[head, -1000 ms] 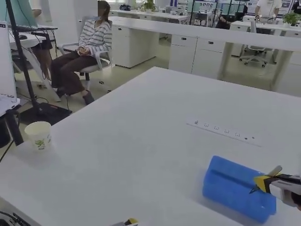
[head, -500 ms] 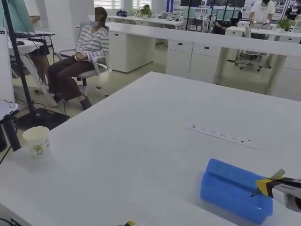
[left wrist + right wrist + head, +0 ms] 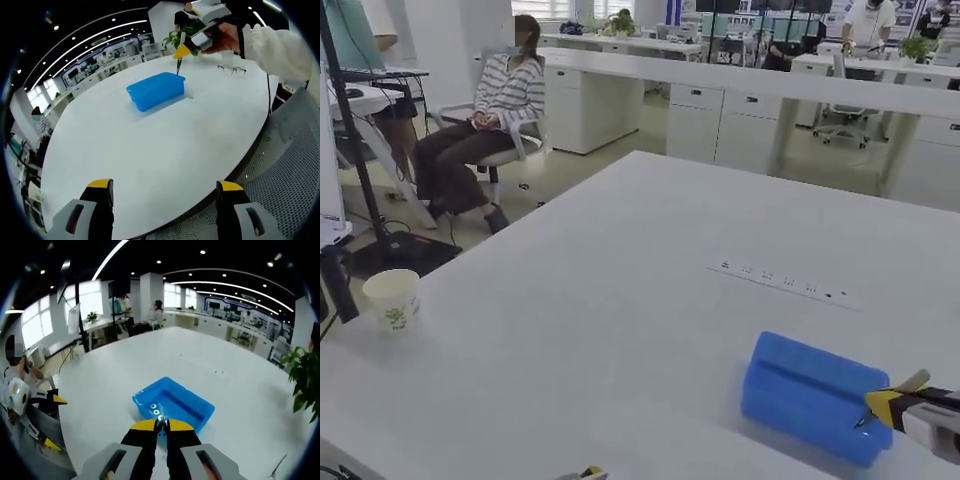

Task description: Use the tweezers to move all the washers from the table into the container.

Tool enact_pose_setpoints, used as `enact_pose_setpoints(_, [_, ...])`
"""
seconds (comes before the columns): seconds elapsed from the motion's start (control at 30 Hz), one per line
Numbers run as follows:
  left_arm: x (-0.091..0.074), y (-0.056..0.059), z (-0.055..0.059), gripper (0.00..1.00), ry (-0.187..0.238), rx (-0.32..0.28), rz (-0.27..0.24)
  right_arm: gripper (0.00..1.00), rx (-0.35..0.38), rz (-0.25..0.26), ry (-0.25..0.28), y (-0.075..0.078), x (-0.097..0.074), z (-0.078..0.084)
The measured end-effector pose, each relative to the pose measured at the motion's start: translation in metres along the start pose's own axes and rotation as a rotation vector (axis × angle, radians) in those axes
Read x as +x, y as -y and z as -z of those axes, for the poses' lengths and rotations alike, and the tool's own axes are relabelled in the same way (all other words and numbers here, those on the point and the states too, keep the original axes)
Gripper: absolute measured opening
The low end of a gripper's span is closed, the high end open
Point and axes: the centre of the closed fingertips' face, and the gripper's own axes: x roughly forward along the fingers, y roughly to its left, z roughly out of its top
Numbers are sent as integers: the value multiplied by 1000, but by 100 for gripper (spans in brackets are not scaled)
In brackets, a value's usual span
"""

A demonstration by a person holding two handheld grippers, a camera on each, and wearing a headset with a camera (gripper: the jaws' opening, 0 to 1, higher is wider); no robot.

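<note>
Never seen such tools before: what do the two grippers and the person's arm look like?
The left gripper has grey, blocky jaws with yellow tips. The right gripper is grey too, black toward its yellow tips. A white sleeve shows behind it.

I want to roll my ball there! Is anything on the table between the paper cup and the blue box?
No. In the head view the white table is bare between the paper cup and the blue container.
</note>
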Motion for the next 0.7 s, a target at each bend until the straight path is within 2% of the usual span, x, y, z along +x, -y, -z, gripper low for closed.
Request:
enact_pose_setpoints(0.63, [0,2,2,86,-15,6,7,3,25,-13,-56,-2,3,33])
enact_pose_setpoints(0.7, [0,0,0,85,-1,2,0,3,14,-13,-69,-2,4,38])
